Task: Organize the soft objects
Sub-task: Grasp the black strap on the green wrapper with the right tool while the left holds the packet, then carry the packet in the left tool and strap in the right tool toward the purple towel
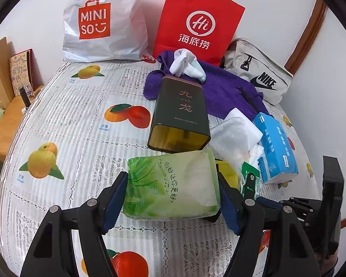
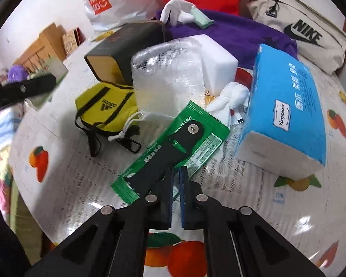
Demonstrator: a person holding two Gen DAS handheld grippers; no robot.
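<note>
Fruit-print tablecloth point(image 1: 80, 120); left gripper point(image 1: 170, 191) clamps green tissue pack point(image 1: 170, 184); right gripper point(image 2: 176, 177) nearly closed, empty

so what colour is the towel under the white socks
Purple; it shows best in the left wrist view, behind the dark tin.

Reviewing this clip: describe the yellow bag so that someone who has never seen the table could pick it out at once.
Start at the dark green tea tin lying on the fruit-print tablecloth. Right in front of its open end sits the yellow Adidas pouch, beside the white mesh bag. It is the only yellow item, with black straps and a black three-stripe logo.
</note>
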